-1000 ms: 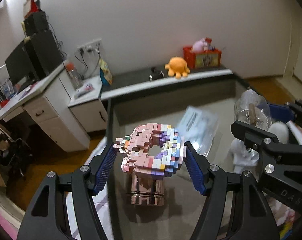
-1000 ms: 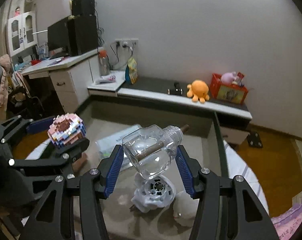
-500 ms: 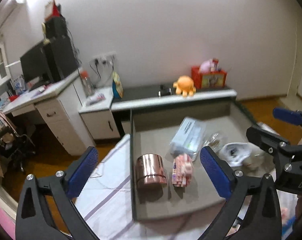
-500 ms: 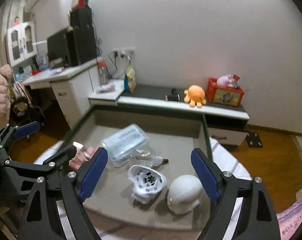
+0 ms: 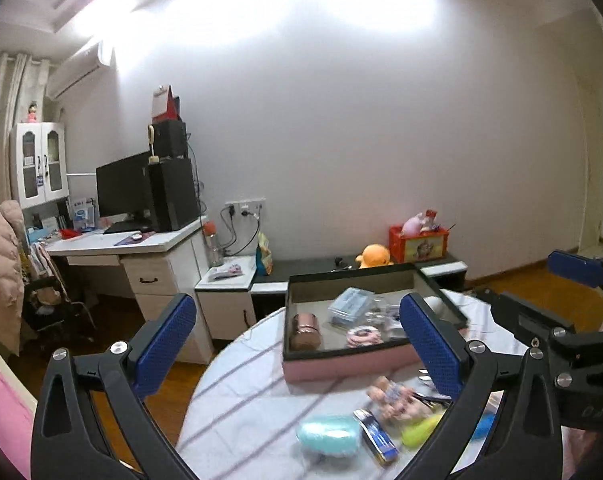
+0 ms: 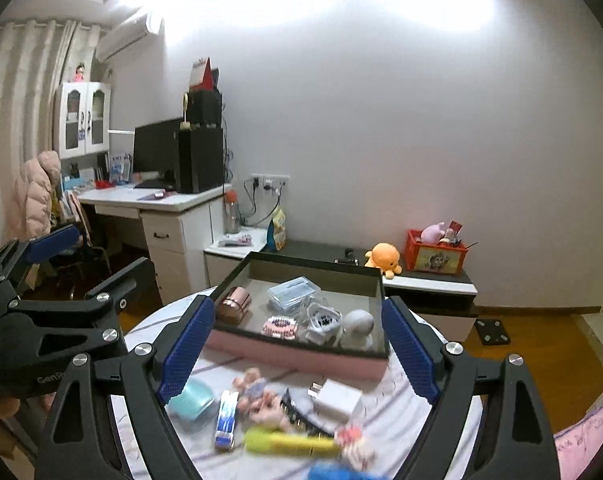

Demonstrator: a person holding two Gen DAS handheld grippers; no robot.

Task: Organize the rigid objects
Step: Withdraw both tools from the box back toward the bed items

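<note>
We see both grippers above the near part of the round tabletop [image 6: 385, 412], and both hold nothing. The fingers of the left gripper [image 5: 297, 332] are spread wide with only air between them. The fingers of the right gripper [image 6: 297, 340] are also spread, and nothing is pinched.

Beyond the fingers of both grippers stands the pink tray [image 6: 301, 354] with dark walls. Inside it, seen between the right fingers, lie the copper cup [image 6: 233, 304] on its side at the left, the block toy [image 6: 280, 326] near the front wall, the clear box [image 6: 294, 294] further back, a white round piece [image 6: 322, 322] and a white dome-shaped object [image 6: 357, 326] at the right.

In front of the tray, close under the right fingers, loose things lie on the striped cloth: a mint case [image 6: 191, 400], a blue tube [image 6: 226, 420], a small doll [image 6: 261, 398], a white charger [image 6: 337, 398] and a yellow object [image 6: 289, 444], which is blurred.
</note>
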